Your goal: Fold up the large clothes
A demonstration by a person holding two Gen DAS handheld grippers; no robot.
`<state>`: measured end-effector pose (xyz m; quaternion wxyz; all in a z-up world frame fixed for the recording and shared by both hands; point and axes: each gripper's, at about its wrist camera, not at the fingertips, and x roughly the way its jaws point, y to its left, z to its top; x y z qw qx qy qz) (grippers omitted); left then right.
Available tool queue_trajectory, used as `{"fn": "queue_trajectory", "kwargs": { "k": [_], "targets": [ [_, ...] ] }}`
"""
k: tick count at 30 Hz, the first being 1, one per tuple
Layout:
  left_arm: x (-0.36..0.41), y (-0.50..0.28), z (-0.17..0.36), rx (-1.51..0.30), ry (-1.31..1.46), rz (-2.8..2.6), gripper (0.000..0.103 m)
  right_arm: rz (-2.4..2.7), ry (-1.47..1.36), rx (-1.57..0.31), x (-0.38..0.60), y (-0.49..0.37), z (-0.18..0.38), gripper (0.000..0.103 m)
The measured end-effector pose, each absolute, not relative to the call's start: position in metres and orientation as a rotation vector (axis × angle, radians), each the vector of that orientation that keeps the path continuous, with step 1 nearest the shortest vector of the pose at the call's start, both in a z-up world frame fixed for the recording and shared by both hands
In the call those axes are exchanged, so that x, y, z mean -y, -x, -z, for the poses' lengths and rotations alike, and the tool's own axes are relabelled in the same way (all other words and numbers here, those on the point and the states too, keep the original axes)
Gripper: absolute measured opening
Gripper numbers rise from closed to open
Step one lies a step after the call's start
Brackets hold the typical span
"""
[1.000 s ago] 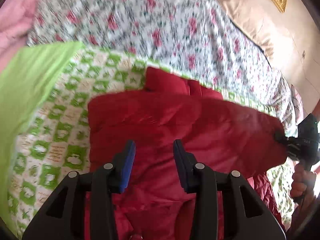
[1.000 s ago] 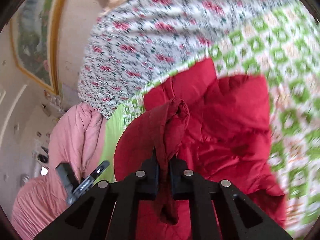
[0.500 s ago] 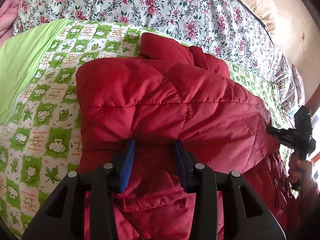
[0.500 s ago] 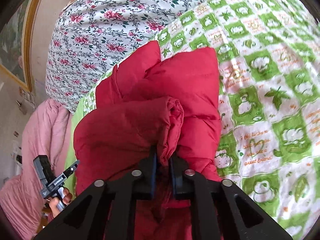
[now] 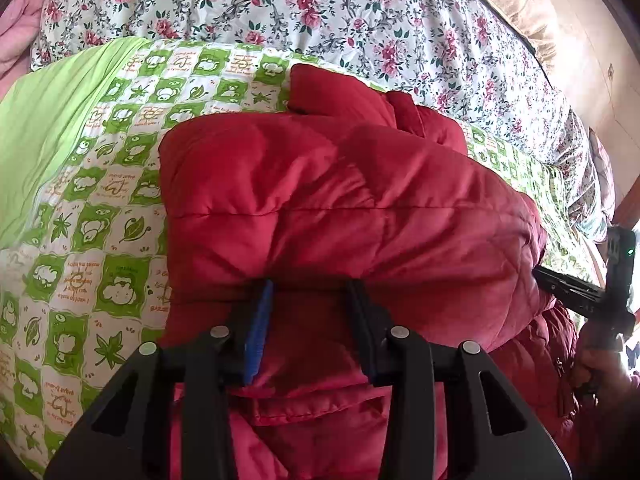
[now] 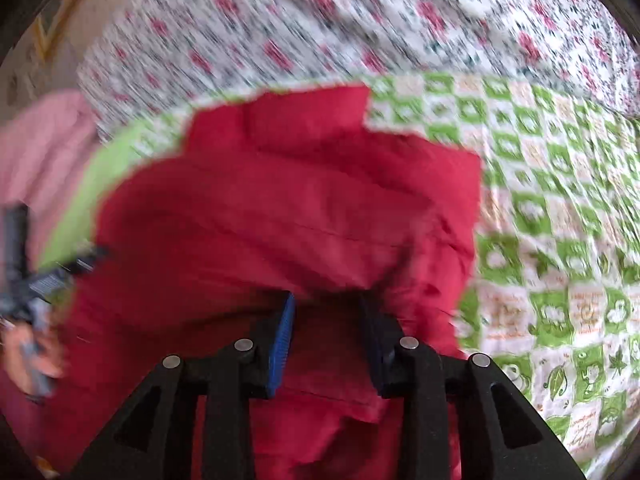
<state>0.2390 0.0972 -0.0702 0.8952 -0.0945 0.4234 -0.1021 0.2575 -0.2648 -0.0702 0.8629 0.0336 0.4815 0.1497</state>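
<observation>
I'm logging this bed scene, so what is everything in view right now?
jacket: one, red, quilted, folded over on the green quilt.
quilt: one, green and white checked, under the jacket.
sheet: one, white with red flowers, beyond the quilt.
blanket: one, pink, at the bed's left edge.
left gripper: black with blue pads, jaws apart, at the jacket's near fold.
right gripper: black with blue pads, jaws just been opening, jacket between them, no longer pinched.
</observation>
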Motion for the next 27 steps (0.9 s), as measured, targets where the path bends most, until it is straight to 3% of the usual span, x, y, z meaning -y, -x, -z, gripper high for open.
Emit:
{"fn": "queue_trajectory", "kwargs": {
  "k": [1,5,13,19,21,24,27],
  "targets": [
    [-0.098,-0.239,0.071,-0.881,0.196,0.21,0.037,-0.318,-0.105,-1.011,0.274,-0.257,0.074,0.027],
    [-0.098,-0.241,0.074,-0.885,0.191,0.203,0.037,-0.274,-0.116,-1.019,0.284,-0.261,0.078,0.0],
    [-0.097,-0.226,0.047,-0.807,0.185,0.204,0.037,-0.276,-0.126,-1.038,0.284,-0.259,0.077,0.0],
    [-0.09,-0.242,0.071,-0.905,0.101,0.184,0.037,-0.278,-0.181,-1.064,0.288,-0.261,0.07,0.0],
    [-0.089,-0.243,0.07,-0.903,0.094,0.18,0.037,-0.286,-0.183,-1.011,0.284,-0.252,0.048,0.01],
    [-0.087,-0.244,0.071,-0.901,0.08,0.173,0.037,-0.363,-0.117,-0.951,0.263,-0.243,0.029,0.013],
    [-0.086,-0.244,0.071,-0.905,0.075,0.174,0.037,-0.325,-0.01,-1.054,0.25,-0.25,0.059,0.02]
  ]
}}
